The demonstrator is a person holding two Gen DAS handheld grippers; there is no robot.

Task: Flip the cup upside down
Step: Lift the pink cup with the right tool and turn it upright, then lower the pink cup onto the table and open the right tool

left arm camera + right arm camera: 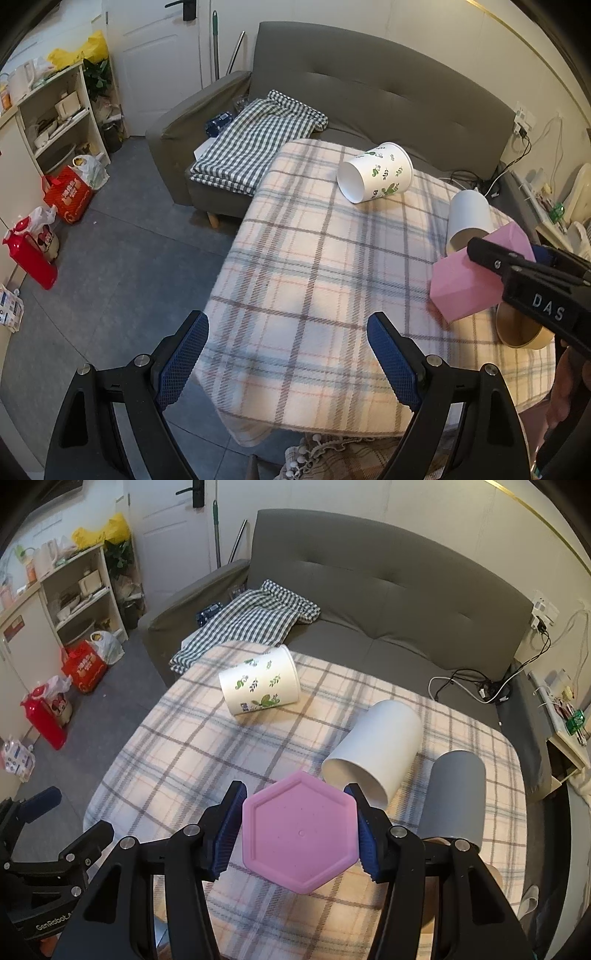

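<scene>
My right gripper (299, 830) is shut on a pink hexagonal cup (300, 829), held above the plaid-covered table (177, 746) with its flat base facing the camera. In the left wrist view the pink cup (465, 288) hangs at the right in the black right gripper (517, 269). My left gripper (288, 358) is open and empty over the table's near left corner. A white floral cup (375, 171) lies on its side at the far end. A plain white cup (373, 751) and a grey cup (454, 797) also lie on their sides.
A grey sofa (369, 85) with a checked cloth (255, 136) stands behind the table. A shelf (55, 114), bags and a red jug (31, 254) stand on the floor at left. Cables and a socket (484, 690) are at the right.
</scene>
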